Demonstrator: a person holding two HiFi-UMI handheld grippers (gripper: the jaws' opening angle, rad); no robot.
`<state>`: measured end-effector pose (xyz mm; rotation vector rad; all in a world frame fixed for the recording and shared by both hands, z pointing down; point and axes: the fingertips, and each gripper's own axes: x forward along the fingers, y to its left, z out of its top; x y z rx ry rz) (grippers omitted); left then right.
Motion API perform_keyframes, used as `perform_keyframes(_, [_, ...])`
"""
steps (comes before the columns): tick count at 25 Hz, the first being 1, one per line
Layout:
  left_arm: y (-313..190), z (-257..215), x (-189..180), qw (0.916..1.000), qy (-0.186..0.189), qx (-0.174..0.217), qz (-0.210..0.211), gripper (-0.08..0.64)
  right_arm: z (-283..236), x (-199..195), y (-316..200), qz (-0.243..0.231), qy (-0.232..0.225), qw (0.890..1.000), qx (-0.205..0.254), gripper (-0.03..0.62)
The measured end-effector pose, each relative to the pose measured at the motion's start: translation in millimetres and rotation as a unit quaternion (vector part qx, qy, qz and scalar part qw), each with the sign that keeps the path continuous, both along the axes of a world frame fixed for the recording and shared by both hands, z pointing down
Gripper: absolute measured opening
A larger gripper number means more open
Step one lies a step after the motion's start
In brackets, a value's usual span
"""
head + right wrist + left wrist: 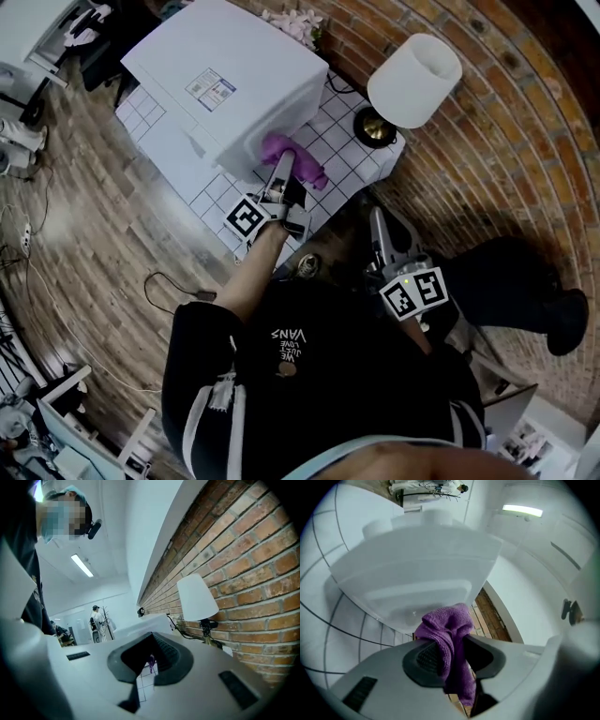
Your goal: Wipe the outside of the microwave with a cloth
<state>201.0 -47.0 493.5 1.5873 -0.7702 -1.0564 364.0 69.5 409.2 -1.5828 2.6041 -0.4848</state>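
- Found white microwave (230,84) on a white tiled surface (349,155), set against a brick wall (525,112).
- Saw left gripper (280,176) reached out over the surface towards the microwave's near lower edge.
- Noted its fingers clenched on a purple cloth (447,630): one fold pinched between the pads, a bunch standing above the fingertips, a tail hanging below.
- From the head view, placed the cloth (302,159) right at the microwave's lower corner, above the tiles; appeared to touch the casing, could not confirm.
- In the left gripper view, logged the microwave's pale underside and edge filling the frame just beyond the cloth.
- Saw right gripper (378,230) held back near the person's body, well apart from the microwave, at the surface's near corner.
- Read its fingers (165,656) as drawn together at the tips, grasping nothing; only a sliver of tile and a speck of purple seen through the slit.
- Noted a lamp (412,80) with white shade on the surface beside the wall, right of the microwave; same lamp (197,597) in the right gripper view.
- Spotted pale pink flowers (295,23) behind the microwave.
- Recorded wood-plank floor (84,216) to the left.
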Motion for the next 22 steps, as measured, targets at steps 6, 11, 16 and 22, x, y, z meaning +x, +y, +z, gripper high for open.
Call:
perform_keyframes(6, [43,36,-54,0.9971,-0.005,-0.041,-0.063,0.133,7,-30,-3,-0.05,0.002,0.999,-0.006,-0.003])
perform_keyframes(11, [46,54,-77,0.9942,-0.018,-0.054,-0.092,0.132,8,-39,-3,-0.065,0.005,0.998,-0.008,-0.003])
perform_keyframes(16, [27,55,-75,0.9945,-0.022,-0.047,-0.091,0.133,10,-21,-2,-0.039,0.007,0.999,-0.011,-0.003])
perform_keyframes(22, [-15,57,-29,0.9979,-0.019,-0.034,-0.052,0.132,12,15,2,0.012,0.011,1.0,-0.013,-0.003])
